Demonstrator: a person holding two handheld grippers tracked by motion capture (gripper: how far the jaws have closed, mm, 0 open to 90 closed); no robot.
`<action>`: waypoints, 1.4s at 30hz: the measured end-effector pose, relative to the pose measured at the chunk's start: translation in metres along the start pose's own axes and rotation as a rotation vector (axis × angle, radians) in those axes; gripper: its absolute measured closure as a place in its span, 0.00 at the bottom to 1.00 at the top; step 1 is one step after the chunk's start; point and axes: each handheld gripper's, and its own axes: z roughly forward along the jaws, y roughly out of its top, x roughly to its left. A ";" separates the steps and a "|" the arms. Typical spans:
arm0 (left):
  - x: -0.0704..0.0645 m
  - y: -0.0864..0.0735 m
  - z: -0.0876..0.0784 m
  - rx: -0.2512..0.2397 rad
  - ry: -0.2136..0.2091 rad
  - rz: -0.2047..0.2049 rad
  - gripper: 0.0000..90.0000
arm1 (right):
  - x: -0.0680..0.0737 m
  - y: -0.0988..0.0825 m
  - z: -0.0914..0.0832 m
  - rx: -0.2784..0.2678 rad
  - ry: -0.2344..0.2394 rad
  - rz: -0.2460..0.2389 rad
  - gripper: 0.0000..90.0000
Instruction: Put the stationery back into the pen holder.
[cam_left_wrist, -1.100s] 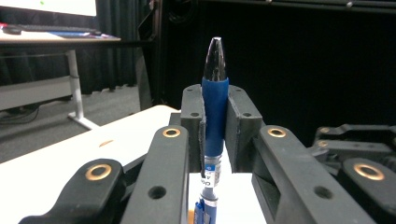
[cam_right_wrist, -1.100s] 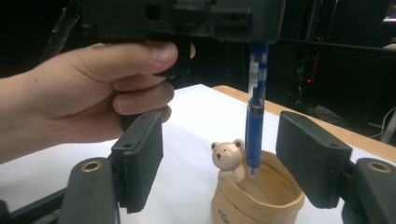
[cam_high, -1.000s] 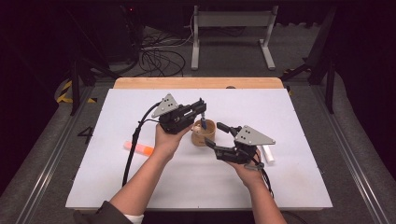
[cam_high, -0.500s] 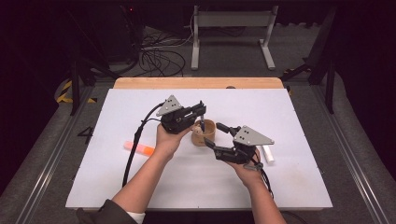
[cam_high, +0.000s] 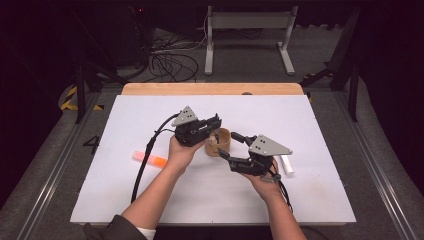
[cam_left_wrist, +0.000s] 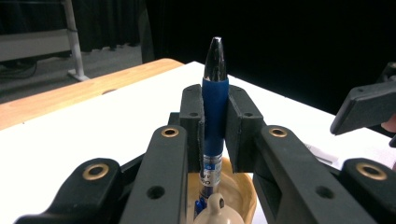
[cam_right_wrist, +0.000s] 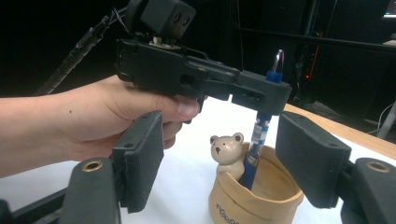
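The left gripper (cam_right_wrist: 261, 95) squeezes a blue pen (cam_right_wrist: 256, 149) tight and holds it upright, so its bottom end can dip into the bear cup (cam_high: 220, 142) mid-table. At the cup's four o'clock, the right gripper (cam_high: 234, 147) waits wide open, maybe to steady it.

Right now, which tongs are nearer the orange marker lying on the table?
Left. The left tongs are just right of the orange marker, shut on a blue pen; the right tongs sit farther right, past the cup.
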 end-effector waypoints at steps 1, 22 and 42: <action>0.000 -0.001 0.000 0.005 -0.001 -0.004 0.87 | 0.000 0.000 0.000 0.000 0.001 0.000 0.37; 0.007 -0.013 -0.001 0.018 0.012 -0.041 0.87 | 0.000 0.000 0.001 0.008 0.003 -0.003 0.37; 0.022 -0.015 -0.009 0.026 -0.027 -0.162 0.88 | 0.001 -0.001 0.002 0.015 0.002 -0.005 0.37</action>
